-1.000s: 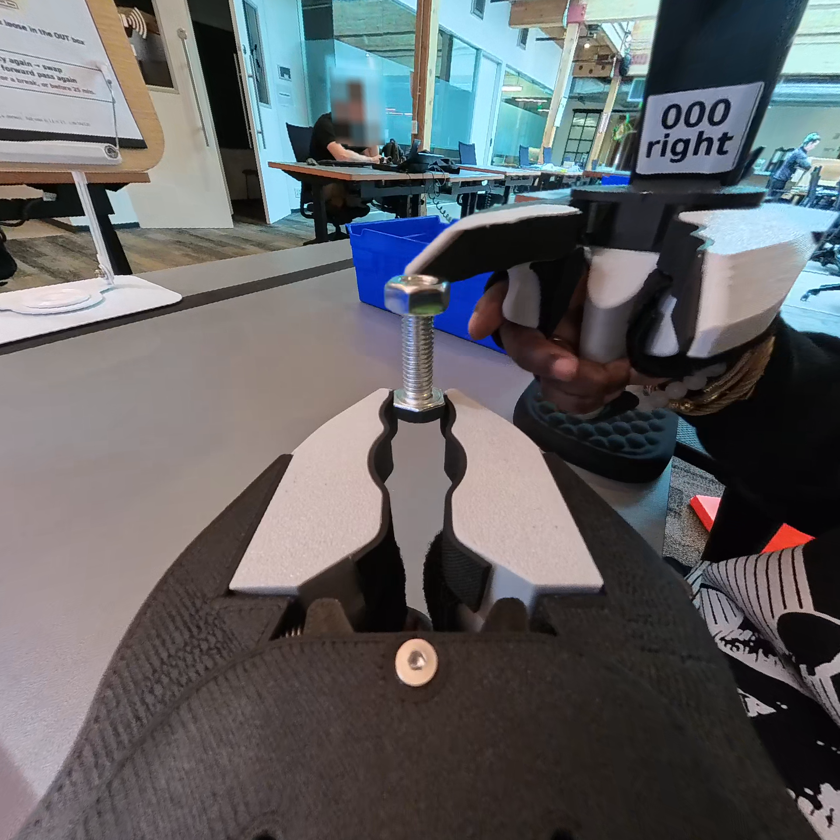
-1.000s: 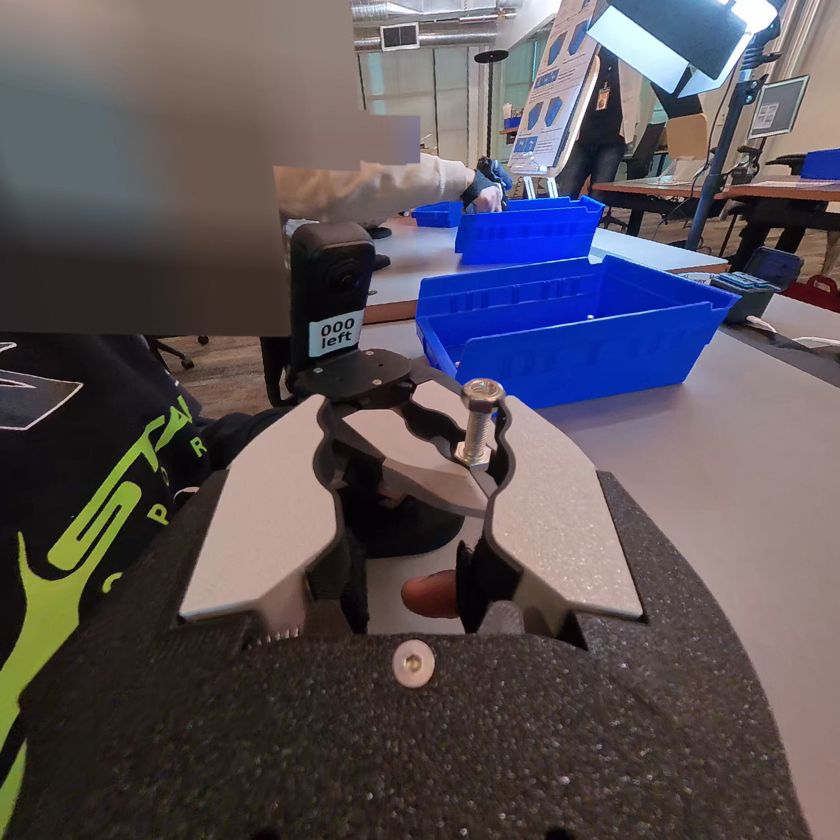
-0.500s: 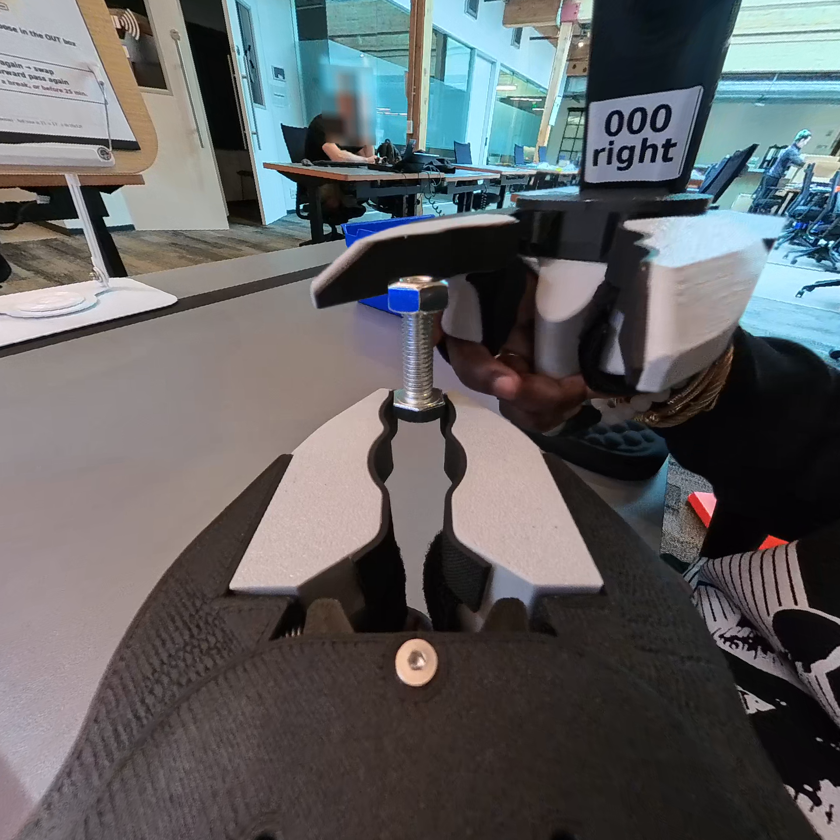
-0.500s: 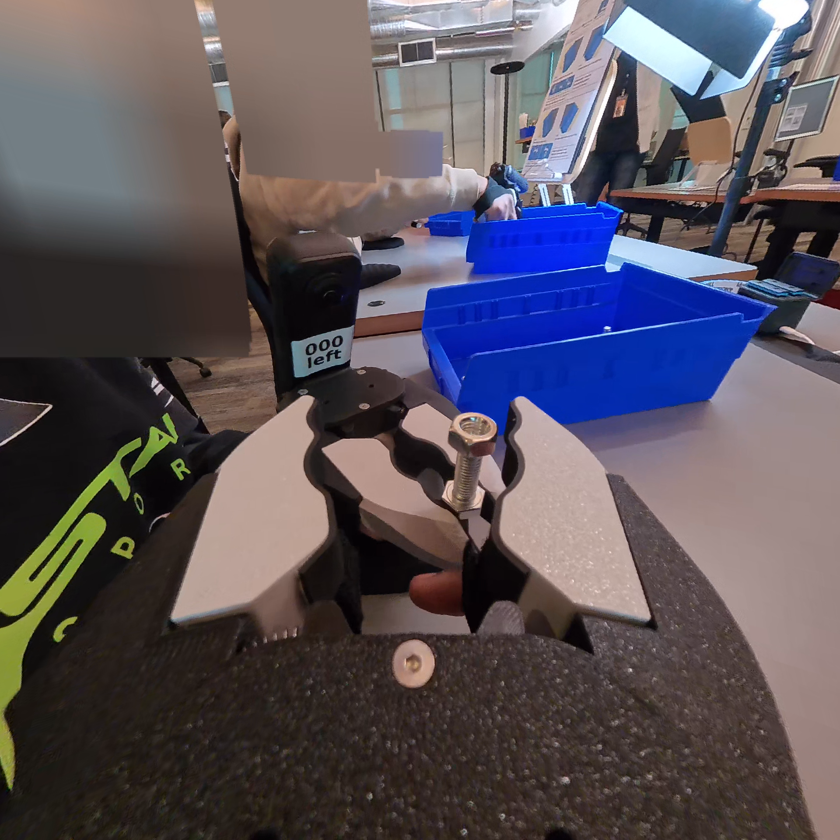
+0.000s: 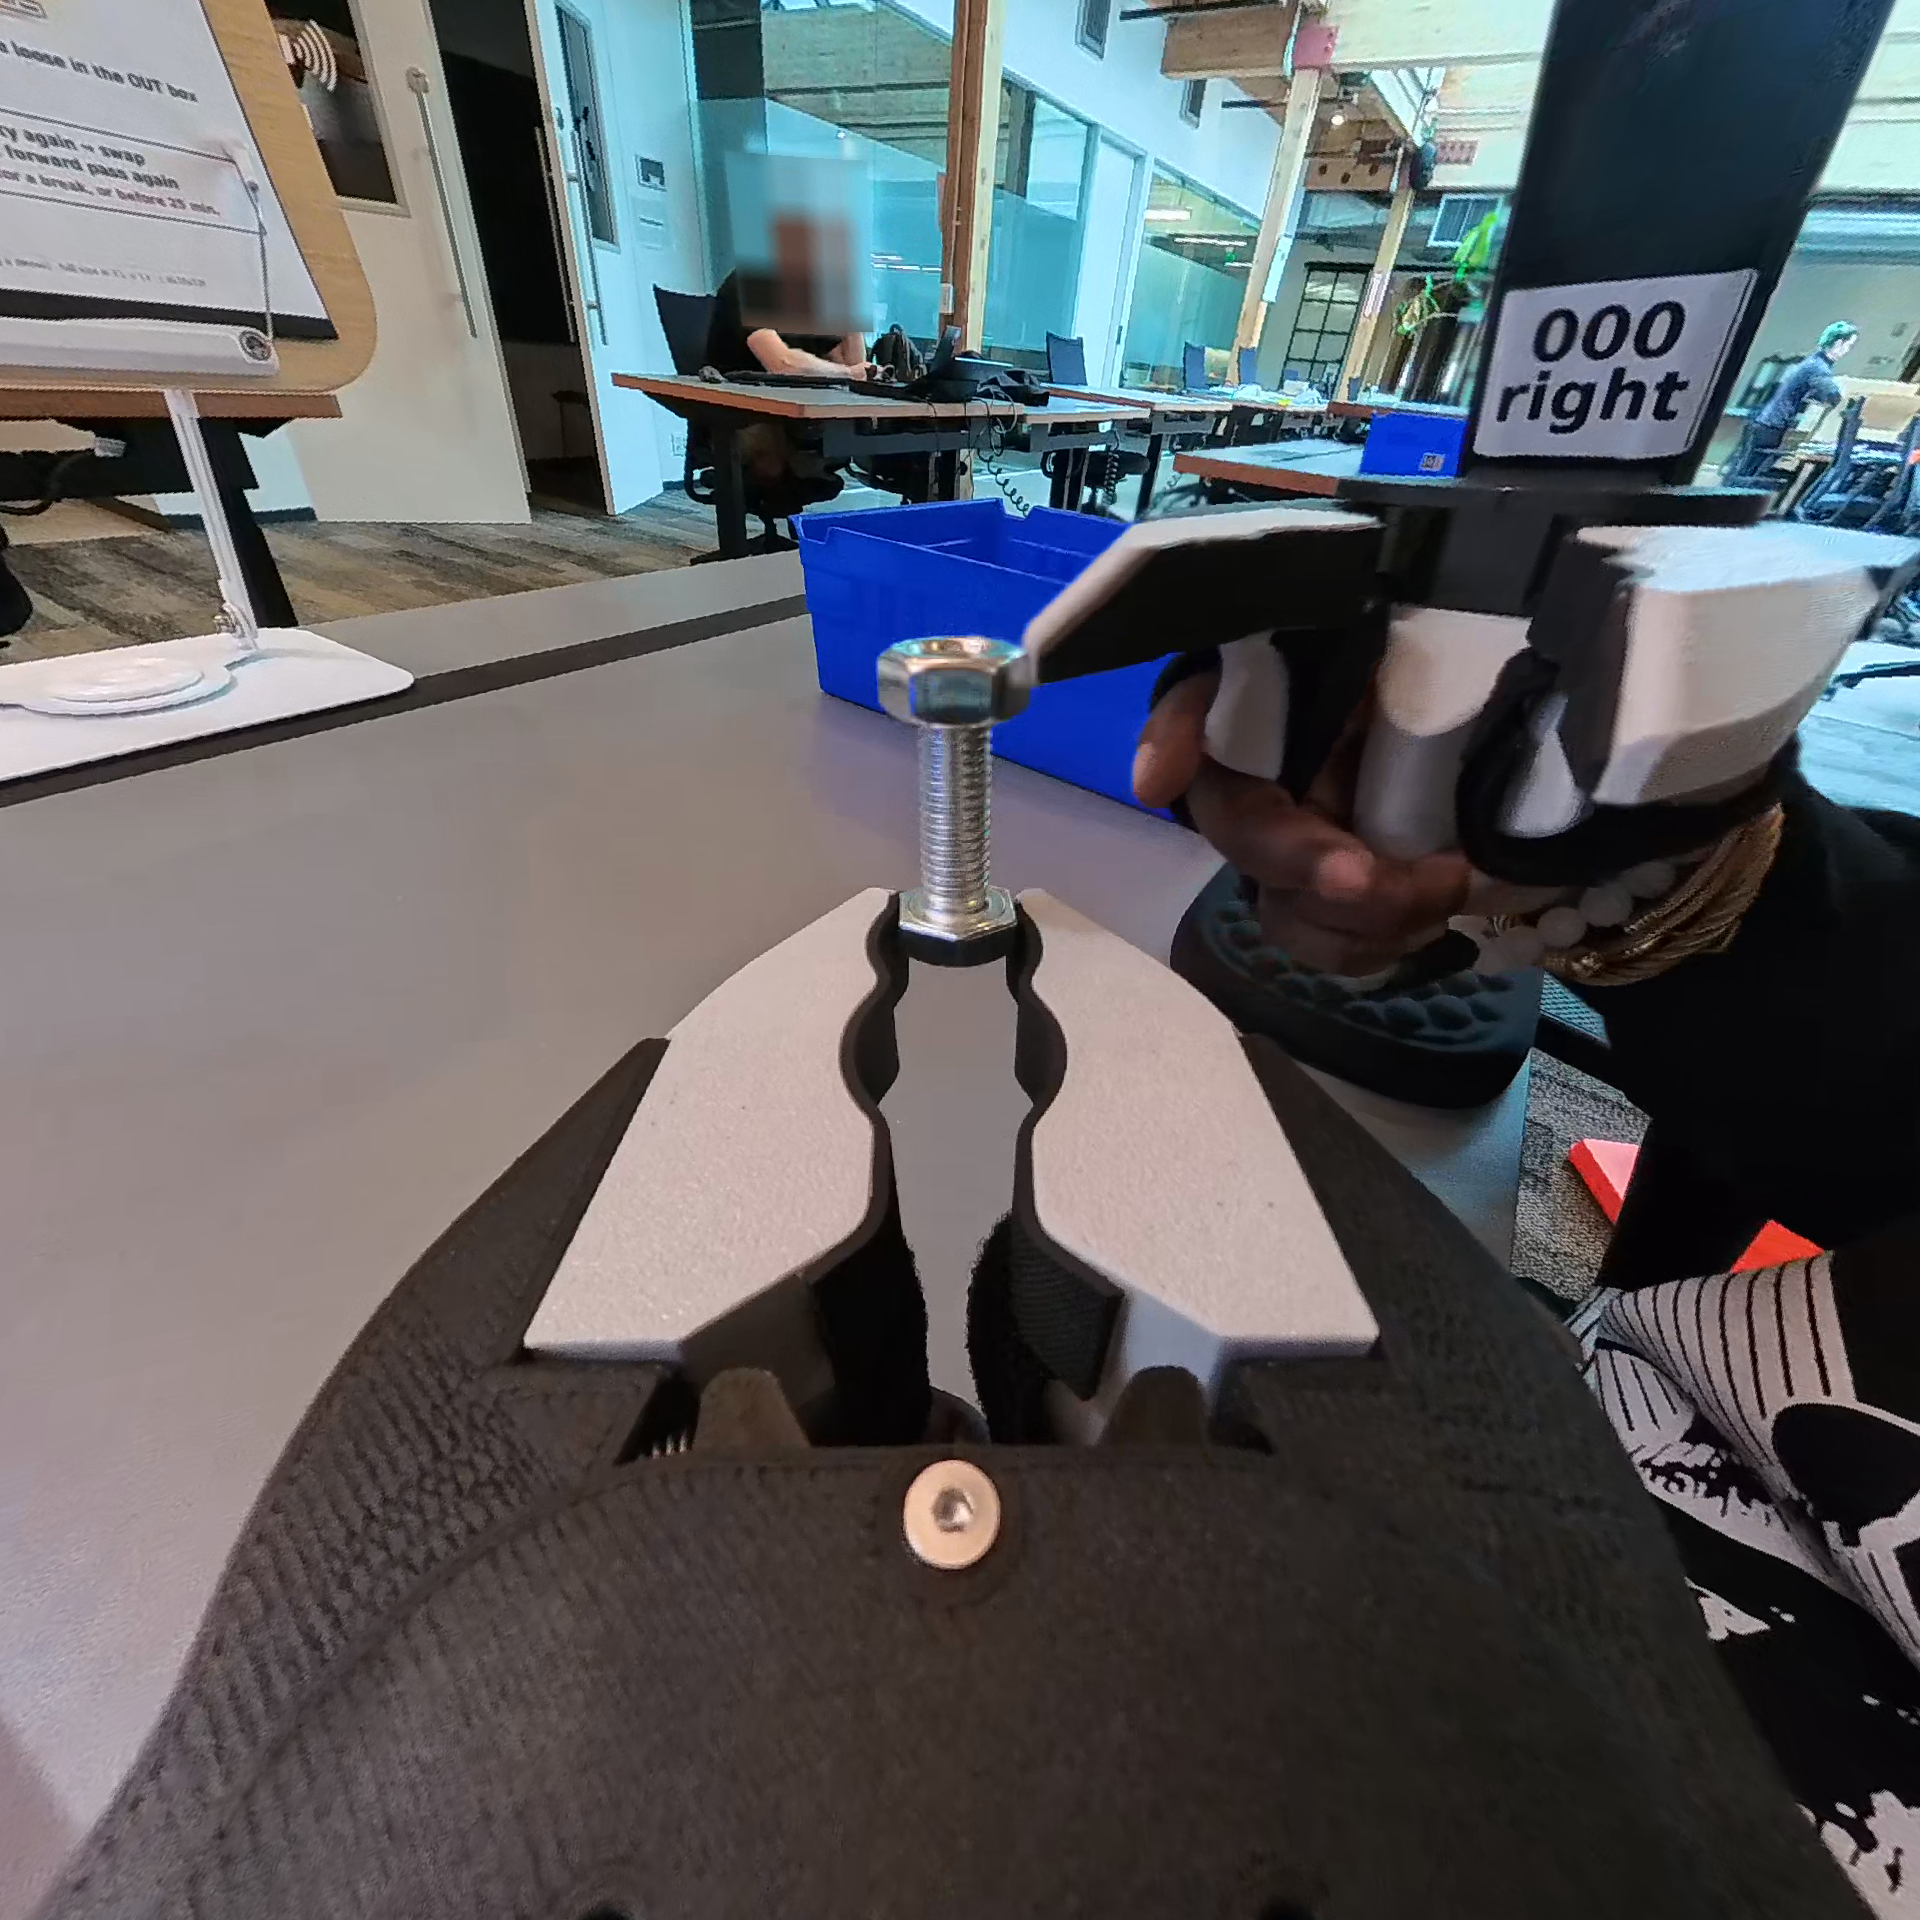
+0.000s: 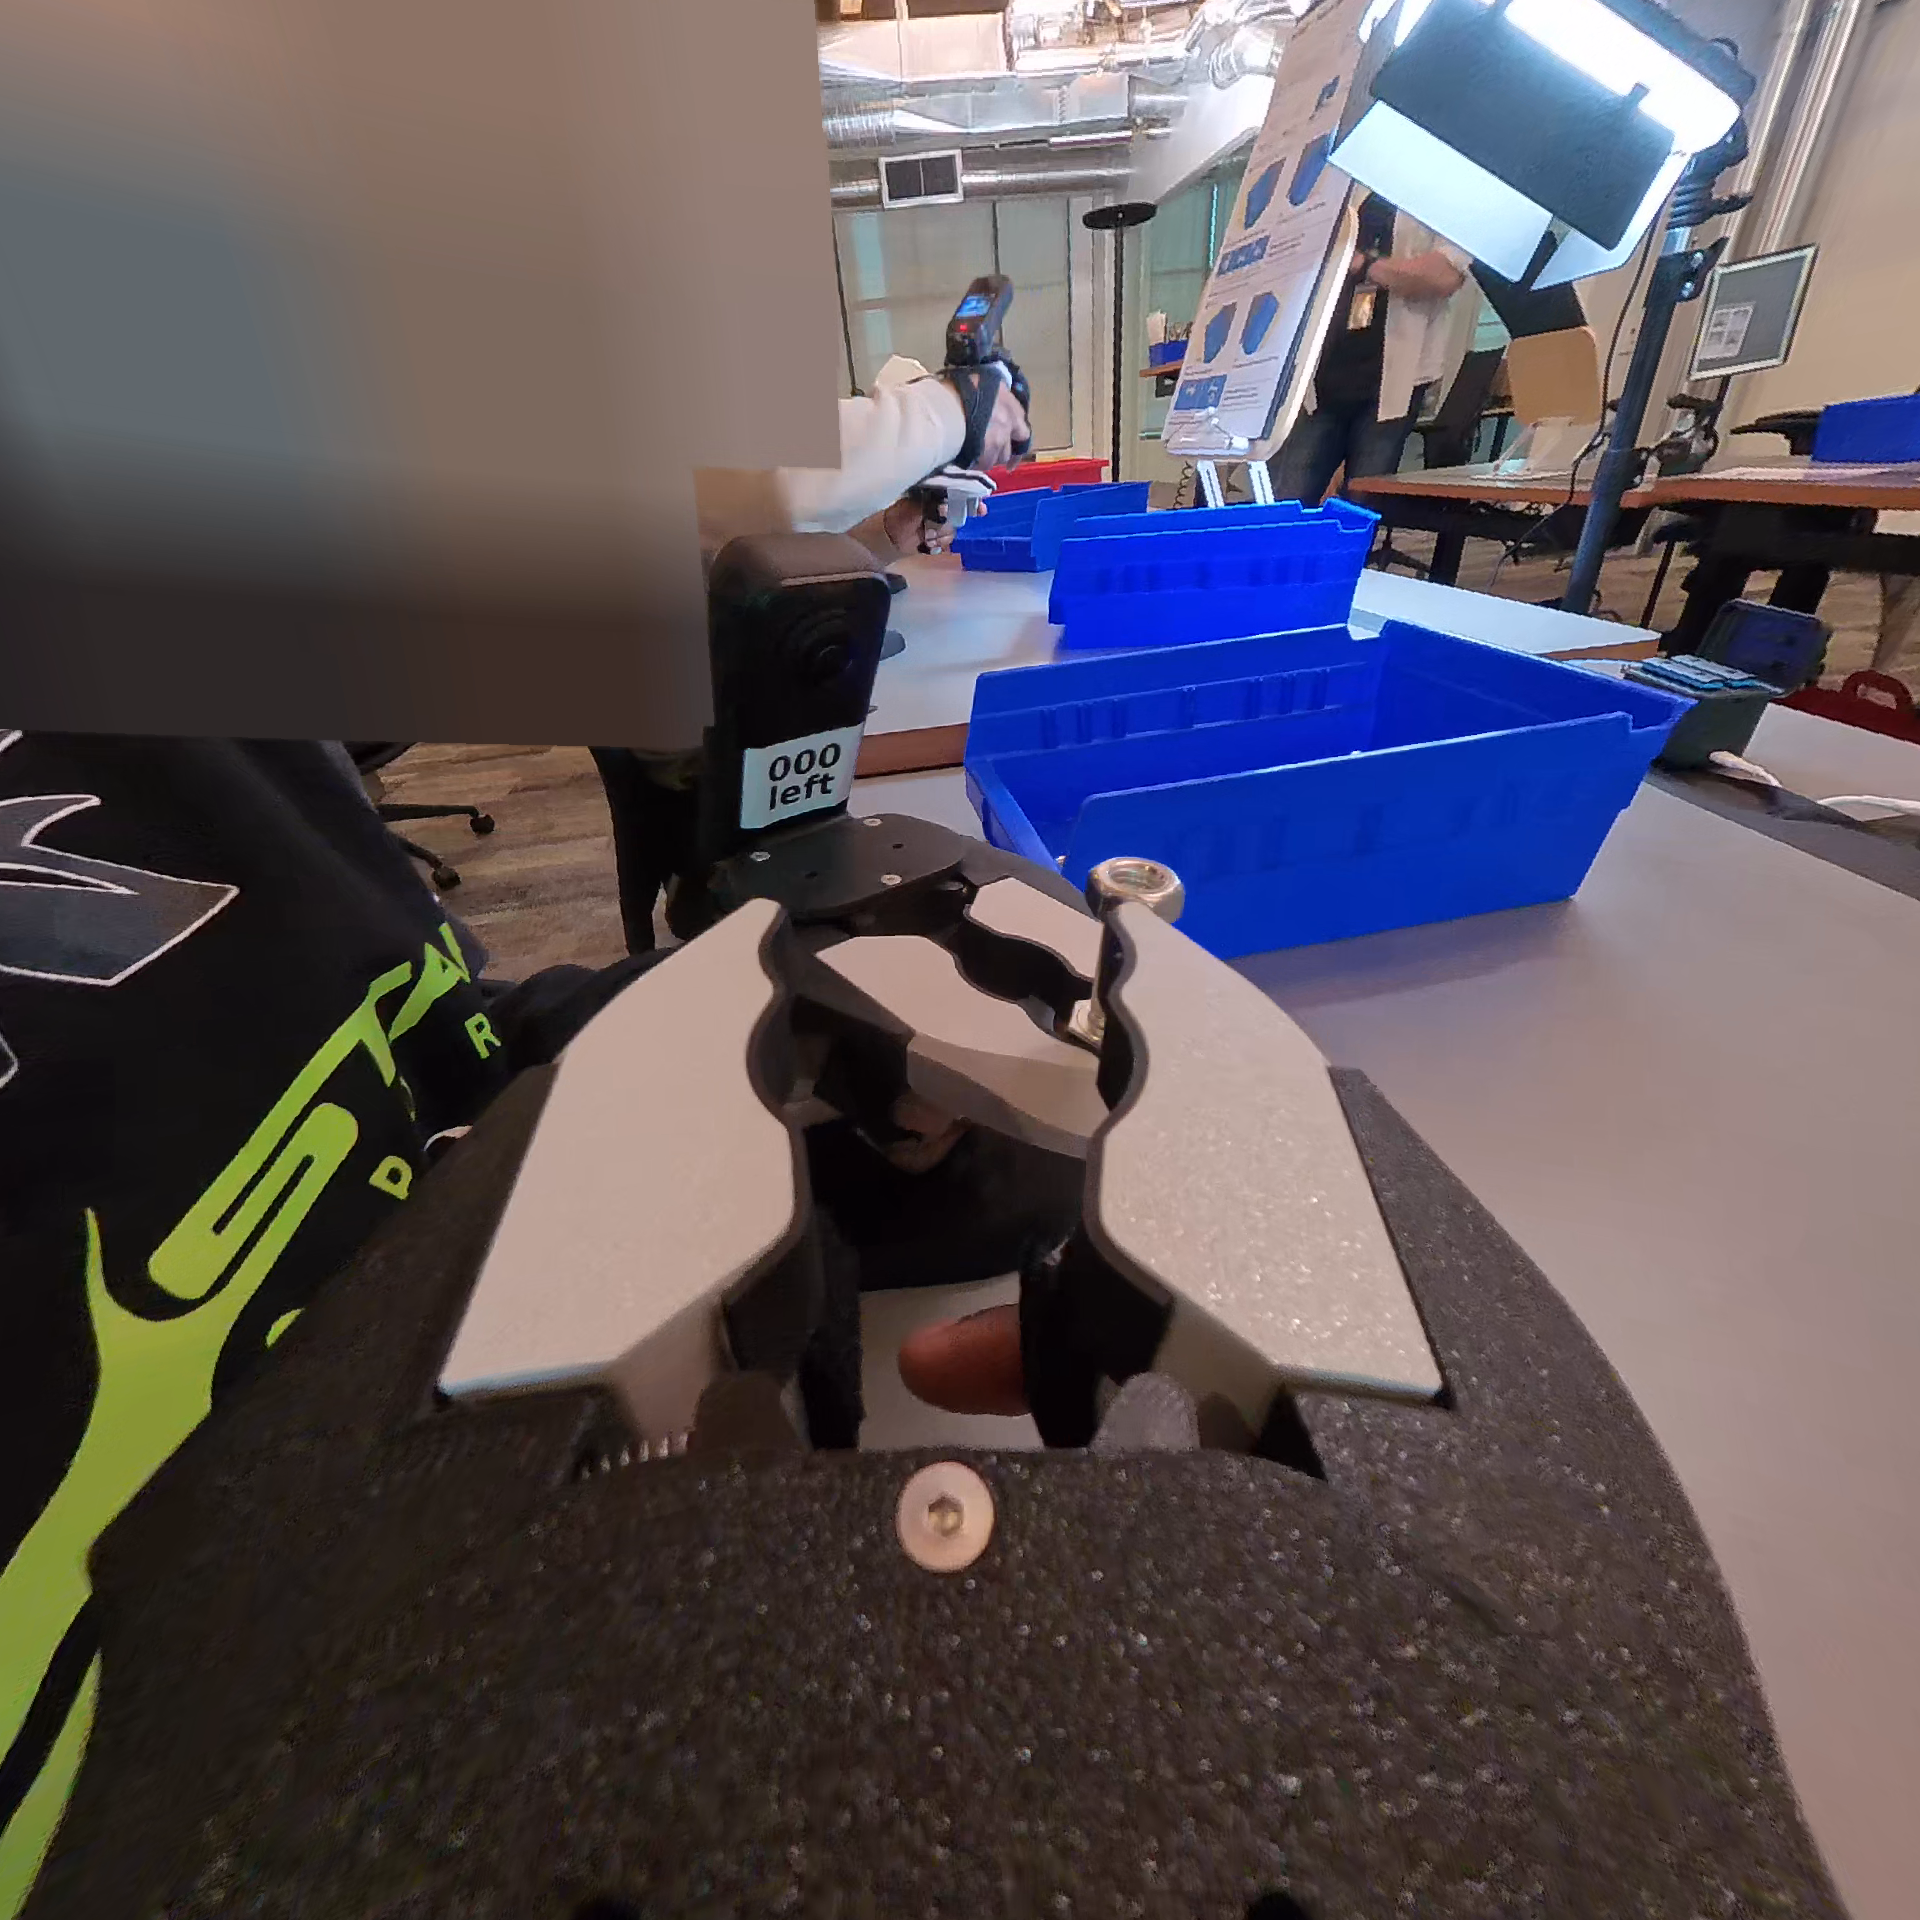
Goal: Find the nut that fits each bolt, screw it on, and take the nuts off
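Observation:
A silver bolt (image 5: pixel 954 810) stands upright with its hex head pinched between the fingertips of my left gripper (image 5: pixel 954 935), which is shut on it above the grey table (image 5: pixel 416 935). A hex nut (image 5: pixel 951 681) sits at the top of the thread. My right gripper (image 6: pixel 945 925) is open. In the left wrist view one of its fingertips (image 5: pixel 1081 623) touches the nut's right side. In the right wrist view the nut (image 6: pixel 1135 885) peeks over the right fingertip (image 6: pixel 1153 966), which hides most of the bolt. The left gripper (image 6: pixel 935 935) lies between the jaws, farther off.
A blue bin (image 5: pixel 935 582) stands on the table behind the bolt and also shows in the right wrist view (image 6: pixel 1351 821). A black dimpled pad (image 5: pixel 1351 1029) lies at the table's right edge. A sign stand (image 5: pixel 187 675) is at the far left. More blue bins (image 6: pixel 1205 582) sit on another table. The gap from one gripper's tips to the other's is roughly 7 cm.
The right gripper swung left over the nut, then drew back right; its fingertip now rests against the nut's side. The left gripper and bolt stayed still.

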{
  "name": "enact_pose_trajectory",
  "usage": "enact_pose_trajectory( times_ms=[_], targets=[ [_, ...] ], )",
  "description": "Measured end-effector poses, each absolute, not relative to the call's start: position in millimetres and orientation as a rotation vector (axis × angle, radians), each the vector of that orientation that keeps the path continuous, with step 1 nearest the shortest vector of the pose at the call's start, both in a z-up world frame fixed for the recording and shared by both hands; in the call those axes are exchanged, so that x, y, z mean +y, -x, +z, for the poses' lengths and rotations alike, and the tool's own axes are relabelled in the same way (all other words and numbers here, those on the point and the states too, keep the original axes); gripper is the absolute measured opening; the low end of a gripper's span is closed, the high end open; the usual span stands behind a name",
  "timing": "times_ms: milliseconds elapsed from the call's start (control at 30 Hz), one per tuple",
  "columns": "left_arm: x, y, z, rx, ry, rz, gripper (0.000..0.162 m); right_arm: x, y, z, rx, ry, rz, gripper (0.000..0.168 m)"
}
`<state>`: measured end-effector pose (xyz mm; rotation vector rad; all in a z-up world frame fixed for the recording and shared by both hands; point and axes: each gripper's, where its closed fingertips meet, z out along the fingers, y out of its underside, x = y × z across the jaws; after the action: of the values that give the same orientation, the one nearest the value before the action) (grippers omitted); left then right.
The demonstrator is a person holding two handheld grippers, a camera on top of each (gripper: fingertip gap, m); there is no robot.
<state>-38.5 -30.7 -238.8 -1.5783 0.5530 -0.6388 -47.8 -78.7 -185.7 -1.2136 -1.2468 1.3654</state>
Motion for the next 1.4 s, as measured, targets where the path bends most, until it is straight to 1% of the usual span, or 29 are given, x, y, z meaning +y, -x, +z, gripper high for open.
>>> enact_pose_trajectory(
  times_ms=[67,167,233,400,533,667,867,933,1000,1067,1133,1200,1267,1333,1400],
  targets=[
    [-31,38,-239,0.556,1.576,-0.639,0.018,-76,46,-185,-1.227,1.210,1.356,0.055],
    [-32,37,-239,0.570,1.572,-0.640,0.018,-65,52,-185,-1.182,1.218,1.344,0.072],
    [-33,36,-239,0.576,1.570,-0.640,0.018,-63,62,-185,-1.186,1.199,1.350,0.081],
    [-33,35,-240,0.589,1.576,-0.634,0.018,-68,84,-192,-1.278,1.198,1.362,0.085],
    [-32,35,-241,0.582,1.580,-0.642,0.019,-72,83,-193,-1.315,1.190,1.351,0.075],
    [-32,35,-241,0.587,1.584,-0.630,0.018,-73,76,-194,-1.316,1.197,1.311,0.077],
    [-31,37,-240,0.566,1.582,-0.638,0.018,-73,60,-194,-1.260,1.217,1.306,0.072],
    [-31,37,-241,0.568,1.583,-0.632,0.018,-74,52,-194,-1.250,1.217,1.303,0.063],
    [-31,37,-240,0.564,1.582,-0.638,0.018,-79,45,-192,-1.258,1.194,1.327,0.046],
    [-31,37,-240,0.563,1.580,-0.640,0.018,-78,42,-191,-1.242,1.190,1.331,0.042],
    [-31,37,-240,0.568,1.580,-0.637,0.018,-72,43,-191,-1.218,1.200,1.318,0.048],
    [-32,36,-241,0.574,1.580,-0.636,0.018,-66,49,-191,-1.199,1.217,1.320,0.063],
    [-32,35,-241,0.582,1.581,-0.635,0.018,-64,59,-194,-1.212,1.233,1.322,0.074],
    [-33,34,-242,0.595,1.581,-0.631,0.018,-63,69,-196,-1.235,1.242,1.328,0.078],
    [-33,33,-243,0.605,1.584,-0.624,0.018,-63,78,-197,-1.257,1.242,1.345,0.077]
  ],
)
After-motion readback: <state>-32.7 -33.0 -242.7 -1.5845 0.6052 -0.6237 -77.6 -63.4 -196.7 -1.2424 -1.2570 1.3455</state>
